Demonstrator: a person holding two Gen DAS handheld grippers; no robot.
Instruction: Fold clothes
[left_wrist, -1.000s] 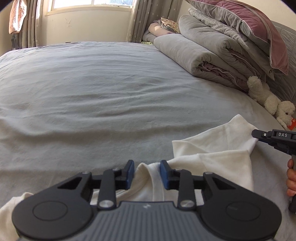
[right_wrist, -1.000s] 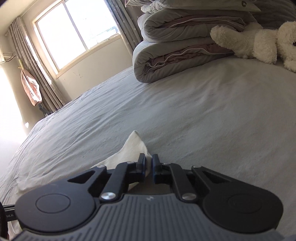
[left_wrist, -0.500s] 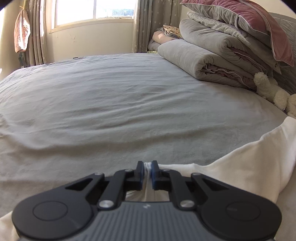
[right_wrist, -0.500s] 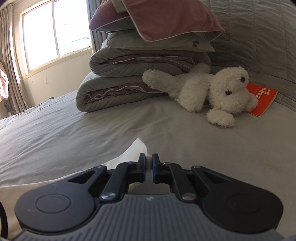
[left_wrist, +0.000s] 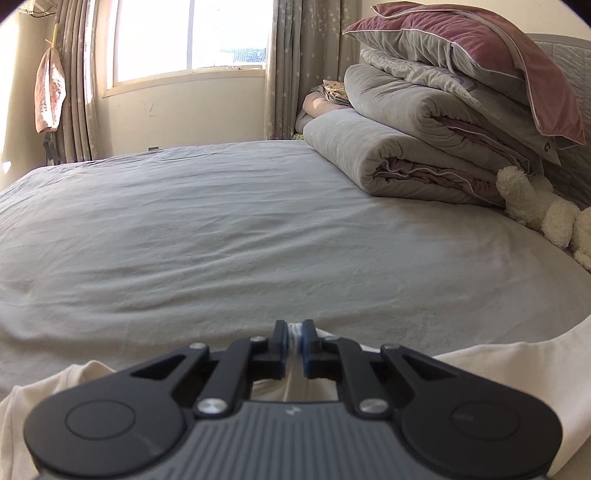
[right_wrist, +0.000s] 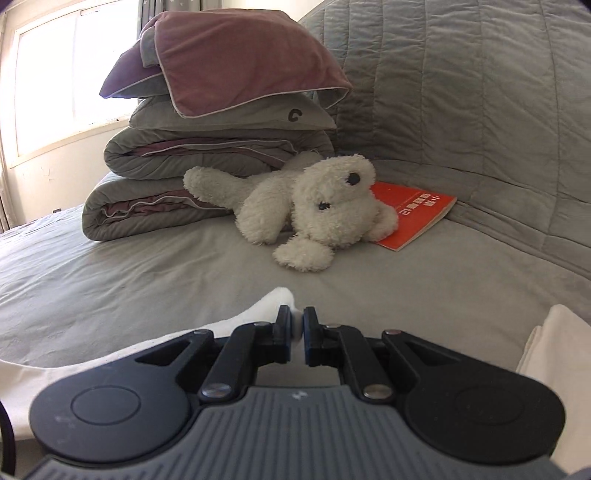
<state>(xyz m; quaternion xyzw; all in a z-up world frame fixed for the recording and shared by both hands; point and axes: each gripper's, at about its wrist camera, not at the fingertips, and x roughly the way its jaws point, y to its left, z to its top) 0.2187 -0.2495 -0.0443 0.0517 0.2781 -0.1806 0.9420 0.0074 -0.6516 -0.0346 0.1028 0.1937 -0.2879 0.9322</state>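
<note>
Each gripper (left_wrist: 293, 345) (right_wrist: 296, 341) has black linkages, silver screws, blue-padded fingers and a ribbed grey body.

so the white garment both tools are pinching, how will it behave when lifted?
Probably floppy: the white garment drapes in a sagging curve away from the left tool. Likely light, since the right tool holds it by a thin corner only. It may slip, as little cloth sits between the pads.

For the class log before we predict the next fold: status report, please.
Left gripper and right gripper both shut on cream-white cotton garment. Garment raised off grey bedsheet. White plush toy dog ahead, apart.
</note>
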